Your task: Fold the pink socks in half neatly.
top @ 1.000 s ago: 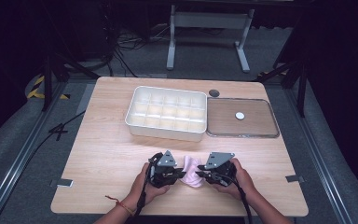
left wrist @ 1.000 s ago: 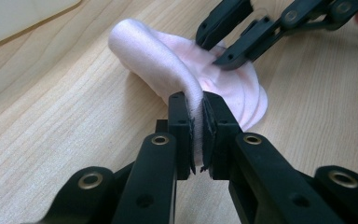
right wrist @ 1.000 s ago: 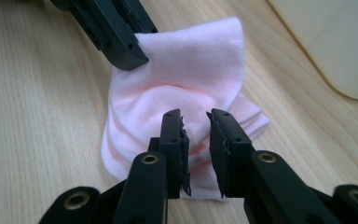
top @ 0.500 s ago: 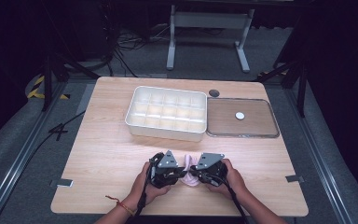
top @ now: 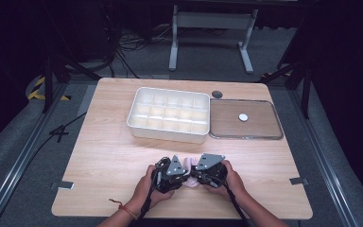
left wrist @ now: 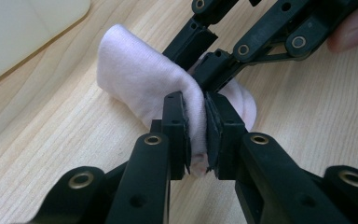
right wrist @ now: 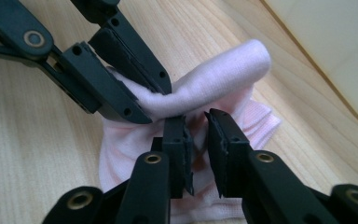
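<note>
Our left tongs (left wrist: pixel 196 135) clamp the pink sock (left wrist: pixel 140 84); right tongs (right wrist: pixel 198 149), moved closer, just reopened slightly around it, regripping.

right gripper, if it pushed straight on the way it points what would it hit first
Most likely the pink sock bunched just past its tips, then the left gripper pinching that sock; depth is hard to judge.

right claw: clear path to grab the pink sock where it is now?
Probably yes. The right claw already sits at the pink sock, jaws slightly apart with folds between them. The left claw, shut on the sock, crosses just beside it and crowds the spot, but doesn't block it.
</note>
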Available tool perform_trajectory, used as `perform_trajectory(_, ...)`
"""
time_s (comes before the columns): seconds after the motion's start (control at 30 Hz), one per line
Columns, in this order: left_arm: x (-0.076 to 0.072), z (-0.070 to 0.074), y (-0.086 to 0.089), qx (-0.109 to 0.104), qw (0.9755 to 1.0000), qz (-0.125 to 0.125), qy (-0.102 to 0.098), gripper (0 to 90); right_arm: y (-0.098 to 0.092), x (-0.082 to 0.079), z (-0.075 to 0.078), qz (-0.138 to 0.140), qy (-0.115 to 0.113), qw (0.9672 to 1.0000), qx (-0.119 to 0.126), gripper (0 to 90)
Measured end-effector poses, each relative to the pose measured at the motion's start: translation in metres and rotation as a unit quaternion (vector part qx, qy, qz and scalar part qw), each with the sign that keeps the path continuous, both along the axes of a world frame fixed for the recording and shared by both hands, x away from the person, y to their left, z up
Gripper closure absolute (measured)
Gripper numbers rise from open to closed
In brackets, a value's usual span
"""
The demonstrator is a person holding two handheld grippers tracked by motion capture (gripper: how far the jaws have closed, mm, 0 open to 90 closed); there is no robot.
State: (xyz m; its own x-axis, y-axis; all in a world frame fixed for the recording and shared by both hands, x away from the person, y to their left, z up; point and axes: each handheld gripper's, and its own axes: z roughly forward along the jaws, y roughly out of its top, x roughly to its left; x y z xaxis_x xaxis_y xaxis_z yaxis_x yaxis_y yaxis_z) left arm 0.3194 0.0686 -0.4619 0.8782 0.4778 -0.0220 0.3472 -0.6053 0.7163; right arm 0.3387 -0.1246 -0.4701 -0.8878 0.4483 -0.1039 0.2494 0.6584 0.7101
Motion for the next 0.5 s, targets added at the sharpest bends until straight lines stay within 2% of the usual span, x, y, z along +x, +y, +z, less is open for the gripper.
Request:
perform_trajectory(0.1, 0.0, 0.0, 0.001, -0.002, 1.0, 0.004, 0.0, 79.6, -0.002, 0.0, 0.002, 0.004, -0.005, 1.0, 0.001, 68.4)
perform_trajectory(0.27, 0.0, -0.001, 0.001, -0.001, 1.0, 0.001, 0.001, 79.9, -0.011, -0.001, 0.008, -0.001, -0.008, 1.0, 0.001, 66.5)
perform_trajectory(0.43, 0.001, 0.0, 0.002, -0.003, 1.0, 0.0, 0.002, 79.8, -0.022, -0.001, 0.011, -0.004, -0.001, 1.0, -0.005, 65.2)
perform_trajectory(0.5, 0.001, 0.001, 0.002, -0.005, 1.0, -0.001, 0.002, 79.3, -0.025, 0.001, 0.011, -0.007, 0.012, 0.9999, -0.002, 65.1)
